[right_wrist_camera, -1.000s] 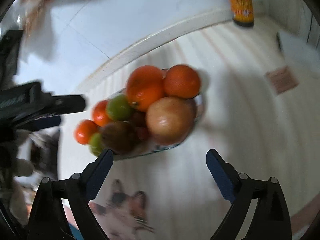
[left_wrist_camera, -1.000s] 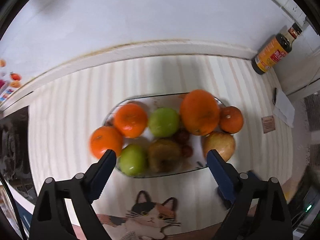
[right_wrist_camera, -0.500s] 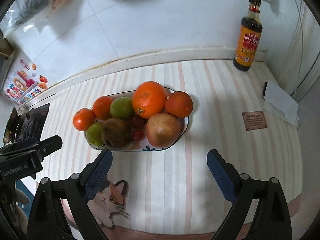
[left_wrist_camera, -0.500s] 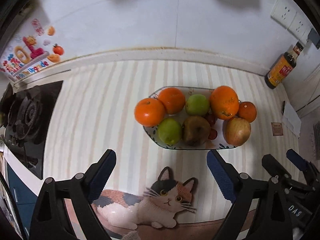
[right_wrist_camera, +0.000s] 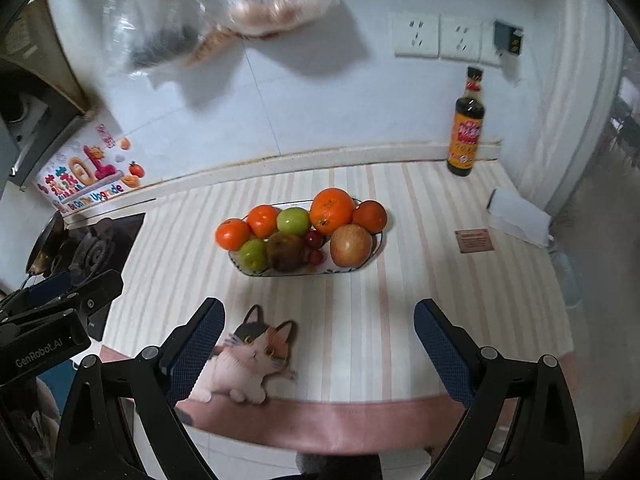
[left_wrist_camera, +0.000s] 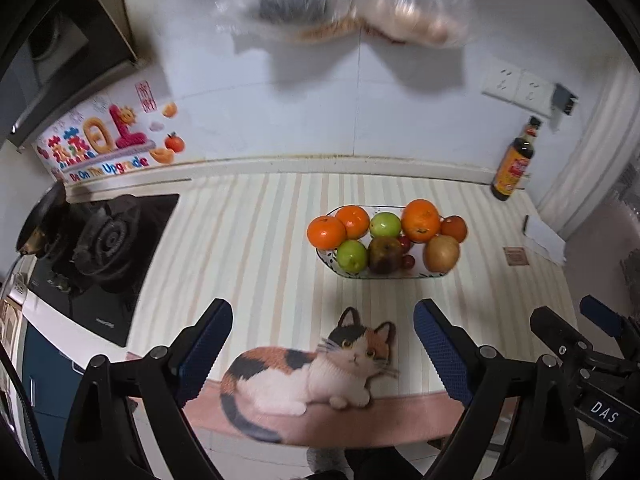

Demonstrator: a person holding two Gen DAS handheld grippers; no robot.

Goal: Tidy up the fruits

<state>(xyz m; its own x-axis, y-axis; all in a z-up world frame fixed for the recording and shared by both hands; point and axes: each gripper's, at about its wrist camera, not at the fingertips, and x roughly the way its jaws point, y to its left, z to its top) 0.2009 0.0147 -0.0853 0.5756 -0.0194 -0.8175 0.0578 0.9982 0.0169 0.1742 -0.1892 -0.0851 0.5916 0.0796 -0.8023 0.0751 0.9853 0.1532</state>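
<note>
1. Left gripper (left_wrist_camera: pixel 323 344) jaws wide, holding nothing, above the cat mat (left_wrist_camera: pixel 312 372).
2. Right gripper (right_wrist_camera: pixel 319 344) likewise wide, empty.
3. Fruits piled in oval dish (right_wrist_camera: pixel 256 272) mid-counter, well apart from both grippers.

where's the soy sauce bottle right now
The soy sauce bottle stands upright at the back right of the striped counter, against the wall below the sockets, well apart from the fruit plate.

striped counter (left_wrist_camera: pixel 248 240) carries a fruit plate (left_wrist_camera: pixel 326 259), sauce bottle (left_wrist_camera: pixel 514 164), cat mat (left_wrist_camera: pixel 320 368) and stove (left_wrist_camera: pixel 100 256).
</note>
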